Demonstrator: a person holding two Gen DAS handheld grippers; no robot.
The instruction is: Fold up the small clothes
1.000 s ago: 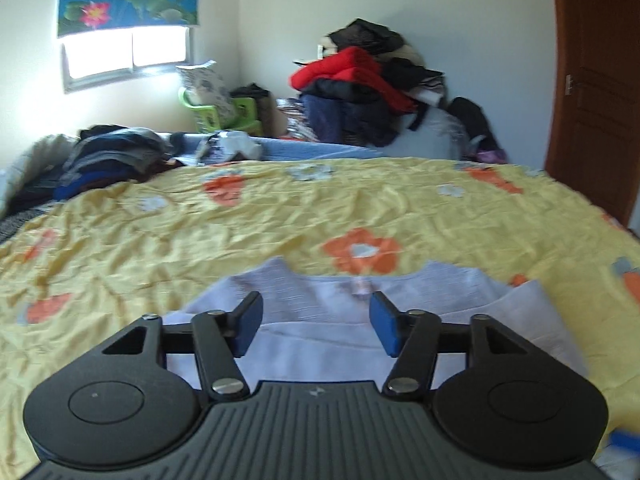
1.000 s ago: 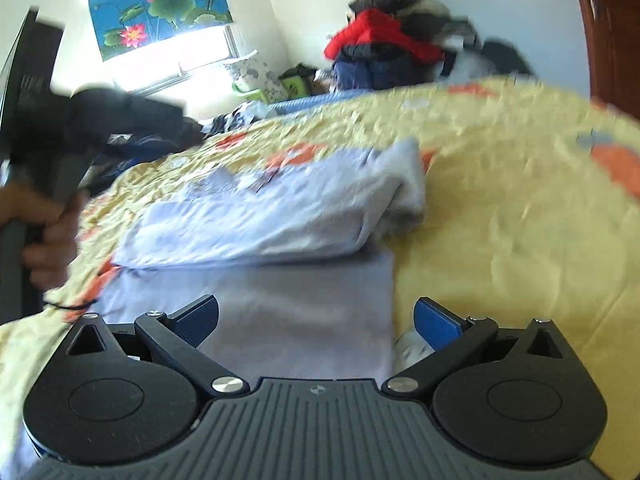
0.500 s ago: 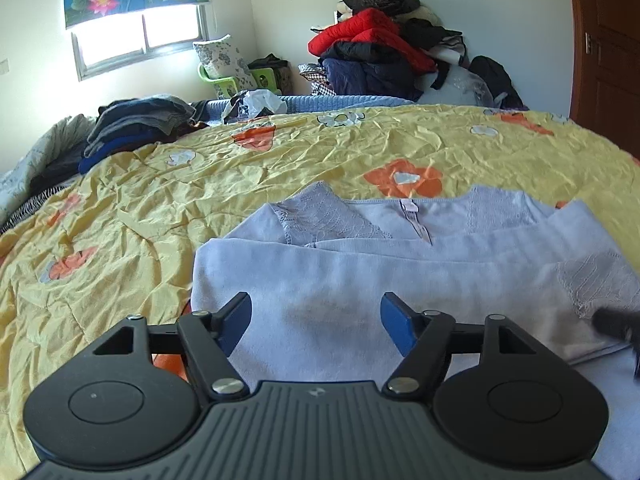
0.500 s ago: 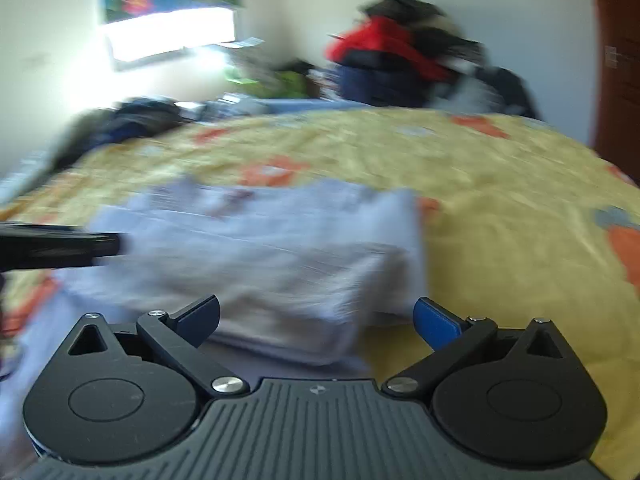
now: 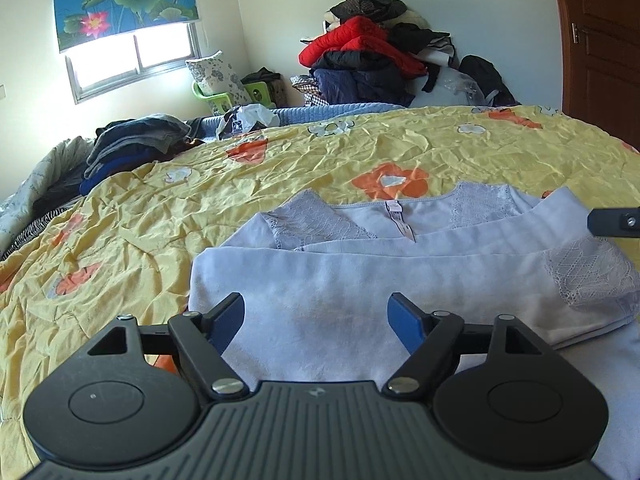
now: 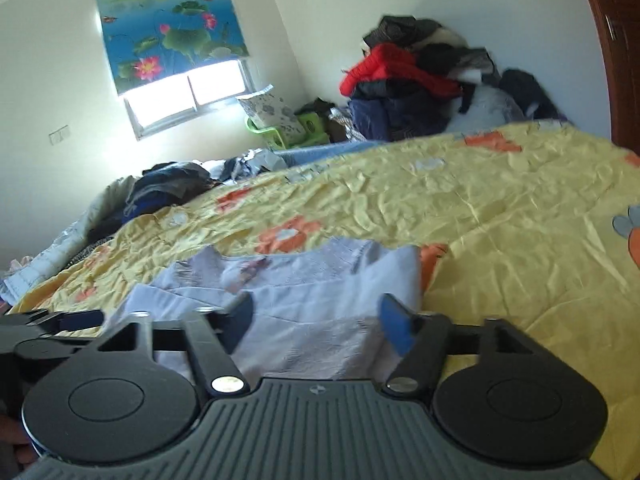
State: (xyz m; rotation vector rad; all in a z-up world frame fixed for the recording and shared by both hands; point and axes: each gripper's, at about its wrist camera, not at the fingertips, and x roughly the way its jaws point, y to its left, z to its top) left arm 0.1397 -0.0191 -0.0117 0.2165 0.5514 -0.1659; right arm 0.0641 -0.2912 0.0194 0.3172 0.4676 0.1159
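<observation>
A pale lilac top (image 5: 400, 276) with lace sleeves lies partly folded on the yellow flowered bedspread (image 5: 200, 208), its neckline and label facing away. My left gripper (image 5: 316, 316) is open and empty just above the top's near folded edge. My right gripper (image 6: 316, 320) is open and empty over the right side of the same top (image 6: 304, 292). A tip of the right gripper shows at the right edge of the left wrist view (image 5: 616, 222). The left gripper shows at the left edge of the right wrist view (image 6: 52, 322).
A heap of dark and red coats (image 5: 372, 64) is piled against the far wall. Folded dark clothes (image 5: 136, 144) lie at the bed's far left. A green basket with a cushion (image 5: 224, 88) stands under the window. A brown door (image 5: 600, 40) is at the right.
The left gripper drew back and rose, so more of the top shows. The right gripper swung from the top's lower side toward its right folded edge, and its jaws narrowed somewhat.
</observation>
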